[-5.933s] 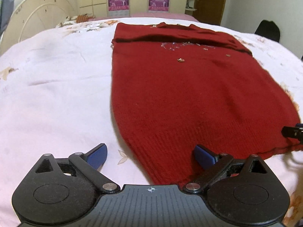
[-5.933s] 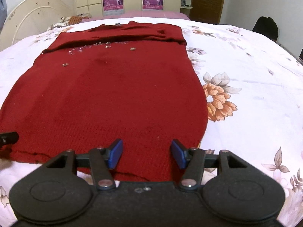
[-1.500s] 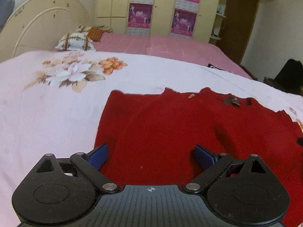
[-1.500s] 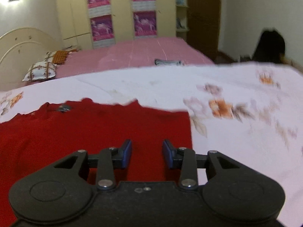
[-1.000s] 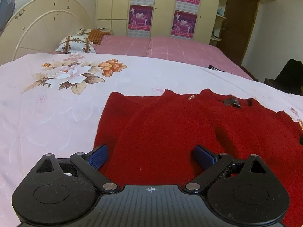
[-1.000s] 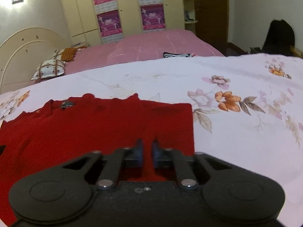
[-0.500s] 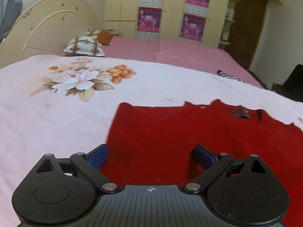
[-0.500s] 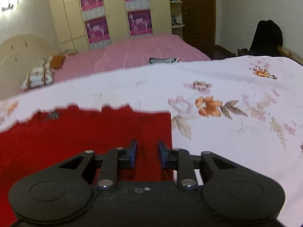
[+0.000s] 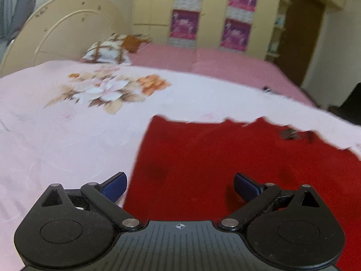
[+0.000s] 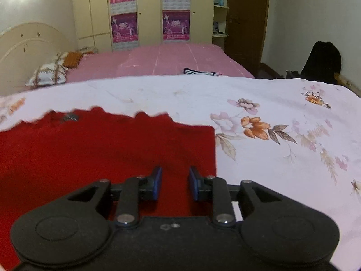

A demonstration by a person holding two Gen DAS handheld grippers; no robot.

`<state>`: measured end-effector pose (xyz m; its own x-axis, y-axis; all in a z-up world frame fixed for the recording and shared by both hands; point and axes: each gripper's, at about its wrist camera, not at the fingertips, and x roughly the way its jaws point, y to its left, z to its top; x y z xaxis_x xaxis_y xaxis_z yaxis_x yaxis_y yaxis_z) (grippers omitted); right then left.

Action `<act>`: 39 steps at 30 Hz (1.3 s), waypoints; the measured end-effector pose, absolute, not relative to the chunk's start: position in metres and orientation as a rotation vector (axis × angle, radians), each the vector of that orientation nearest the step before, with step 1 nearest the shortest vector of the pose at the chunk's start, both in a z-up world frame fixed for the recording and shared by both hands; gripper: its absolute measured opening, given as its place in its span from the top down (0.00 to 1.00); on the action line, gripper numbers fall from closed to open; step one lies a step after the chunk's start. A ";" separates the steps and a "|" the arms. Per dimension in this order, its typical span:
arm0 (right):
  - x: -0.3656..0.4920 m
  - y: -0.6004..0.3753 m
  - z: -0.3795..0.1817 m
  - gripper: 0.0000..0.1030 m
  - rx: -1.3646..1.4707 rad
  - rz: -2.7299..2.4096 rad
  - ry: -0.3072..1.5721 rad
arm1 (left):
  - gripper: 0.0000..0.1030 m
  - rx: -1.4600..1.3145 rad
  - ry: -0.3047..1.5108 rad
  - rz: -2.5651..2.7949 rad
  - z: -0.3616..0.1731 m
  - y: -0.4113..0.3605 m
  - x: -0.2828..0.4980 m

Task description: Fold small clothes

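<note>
1. Right wrist view: right gripper [image 10: 173, 184] narrowly parted over the red sweater [image 10: 108, 149] on the bedsheet [image 10: 270, 158]; closing carelessly could drag the fold askew.
2. Left gripper [image 9: 179, 186] gapes wide, empty; the sweater's collar edge at 1 o'clock looks blurred, possibly uneven.

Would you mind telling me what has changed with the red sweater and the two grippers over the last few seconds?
The red sweater, which lay full length, is now folded in half, its hem brought up toward the neckline. The right gripper, pinched nearly shut a second ago, has opened partway and holds nothing. The left gripper stays wide open, and the sweater still lies on the floral bedspread.
</note>
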<state>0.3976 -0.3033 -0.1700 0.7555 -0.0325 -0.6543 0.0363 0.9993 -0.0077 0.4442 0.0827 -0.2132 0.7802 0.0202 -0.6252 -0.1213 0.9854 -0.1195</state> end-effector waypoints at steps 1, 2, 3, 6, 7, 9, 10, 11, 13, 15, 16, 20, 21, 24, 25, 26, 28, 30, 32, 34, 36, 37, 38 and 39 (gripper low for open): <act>0.393 -0.300 -0.165 0.74 0.018 -0.022 0.702 | 0.02 -0.152 0.658 0.059 -0.208 0.078 0.441; 0.388 -0.295 -0.161 0.74 0.030 -0.003 0.692 | 0.02 -0.144 0.647 0.041 -0.204 0.073 0.439; 0.385 -0.289 -0.158 0.74 0.039 0.019 0.686 | 0.02 -0.134 0.640 0.020 -0.200 0.066 0.438; 0.382 -0.267 -0.156 0.74 0.063 0.090 0.700 | 0.02 -0.118 0.659 -0.038 -0.196 0.047 0.442; 0.383 -0.260 -0.156 0.74 0.064 0.106 0.705 | 0.02 -0.114 0.669 -0.051 -0.197 0.040 0.444; 0.384 -0.242 -0.157 0.74 0.055 0.129 0.712 | 0.02 -0.094 0.683 -0.062 -0.202 0.031 0.448; 0.386 -0.233 -0.157 0.74 0.052 0.138 0.714 | 0.02 -0.079 0.689 -0.064 -0.206 0.026 0.450; 0.387 -0.225 -0.156 0.73 0.053 0.146 0.715 | 0.02 -0.060 0.700 -0.060 -0.211 0.023 0.453; 0.394 -0.213 -0.158 0.72 0.053 0.159 0.721 | 0.02 -0.024 0.711 -0.044 -0.219 0.021 0.456; 0.398 -0.202 -0.161 0.71 0.027 0.161 0.727 | 0.02 0.006 0.704 -0.032 -0.224 0.022 0.454; 0.401 -0.199 -0.164 0.71 -0.002 0.158 0.734 | 0.02 0.004 0.701 -0.034 -0.224 0.025 0.452; 0.402 -0.208 -0.180 0.72 -0.089 0.115 0.720 | 0.02 -0.007 0.697 -0.028 -0.224 0.033 0.447; 0.401 -0.215 -0.180 0.72 -0.079 0.106 0.718 | 0.02 -0.007 0.695 -0.025 -0.224 0.034 0.446; 0.399 -0.228 -0.179 0.72 -0.066 0.072 0.725 | 0.02 -0.024 0.700 -0.008 -0.223 0.036 0.444; 0.397 -0.230 -0.178 0.72 -0.061 0.065 0.729 | 0.02 -0.027 0.701 -0.002 -0.221 0.036 0.442; 0.395 -0.230 -0.176 0.71 -0.056 0.064 0.730 | 0.02 -0.030 0.699 0.001 -0.218 0.035 0.440; 0.387 -0.231 -0.170 0.69 -0.036 0.069 0.728 | 0.02 -0.035 0.693 -0.003 -0.213 0.034 0.433; 0.380 -0.229 -0.166 0.69 -0.007 0.076 0.718 | 0.02 -0.037 0.681 -0.020 -0.208 0.031 0.424; 0.373 -0.226 -0.162 0.69 0.018 0.096 0.715 | 0.02 -0.039 0.671 -0.045 -0.204 0.026 0.415; 0.366 -0.218 -0.159 0.69 0.026 0.121 0.711 | 0.02 -0.032 0.670 -0.077 -0.203 0.019 0.408; 0.361 -0.207 -0.159 0.69 0.013 0.150 0.715 | 0.02 -0.004 0.667 -0.085 -0.205 0.012 0.403; 0.359 -0.203 -0.160 0.69 0.004 0.157 0.720 | 0.02 0.012 0.673 -0.083 -0.208 0.010 0.402; 0.357 -0.199 -0.163 0.69 -0.003 0.162 0.730 | 0.02 0.021 0.681 -0.080 -0.211 0.009 0.401; 0.356 -0.196 -0.165 0.68 -0.004 0.164 0.741 | 0.02 0.039 0.692 -0.070 -0.215 0.008 0.401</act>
